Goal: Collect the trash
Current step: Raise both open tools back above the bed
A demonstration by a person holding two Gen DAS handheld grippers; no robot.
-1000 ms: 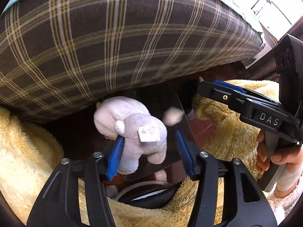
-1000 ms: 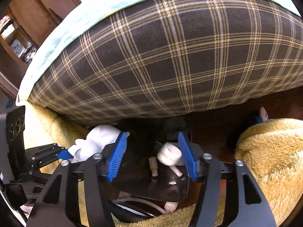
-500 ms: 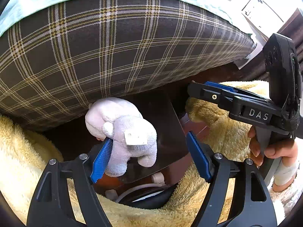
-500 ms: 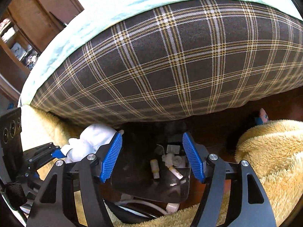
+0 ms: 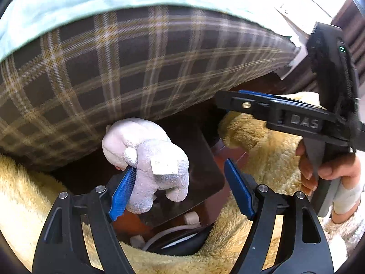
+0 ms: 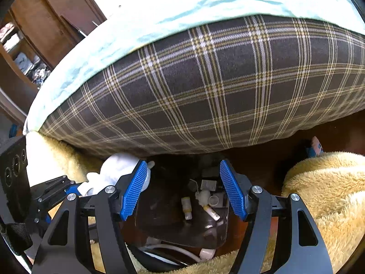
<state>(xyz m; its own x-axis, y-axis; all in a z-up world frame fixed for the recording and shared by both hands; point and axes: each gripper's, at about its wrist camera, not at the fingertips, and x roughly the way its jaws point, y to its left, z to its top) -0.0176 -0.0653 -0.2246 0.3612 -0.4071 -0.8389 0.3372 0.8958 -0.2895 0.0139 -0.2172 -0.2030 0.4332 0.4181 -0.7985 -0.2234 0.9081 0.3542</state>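
A dark glossy tray [image 6: 164, 214] sits on the floor below a plaid mattress. Small trash bits lie on it: a crumpled white wad [image 6: 203, 197], a small vial [image 6: 186, 207], a cigarette-like stub [image 6: 212, 212] and paper scraps [image 6: 208, 184]. My right gripper [image 6: 183, 190] is open just above and in front of them, holding nothing. A grey-white plush toy [image 5: 150, 159] stands on the tray's left side; it also shows in the right wrist view [image 6: 114, 173]. My left gripper [image 5: 180, 191] is open, its left pad against the toy.
The plaid mattress [image 6: 216, 86] with a teal sheet overhangs the tray. Yellow fleece blankets [image 6: 324, 194] lie on both sides. A white cable and black object [image 5: 180, 239] lie below the tray. A small pink-and-blue item [image 6: 316, 148] sits at the right.
The right gripper opened and let the white wad drop onto the tray. Both grippers pulled back and up from the mattress. The left gripper widened.
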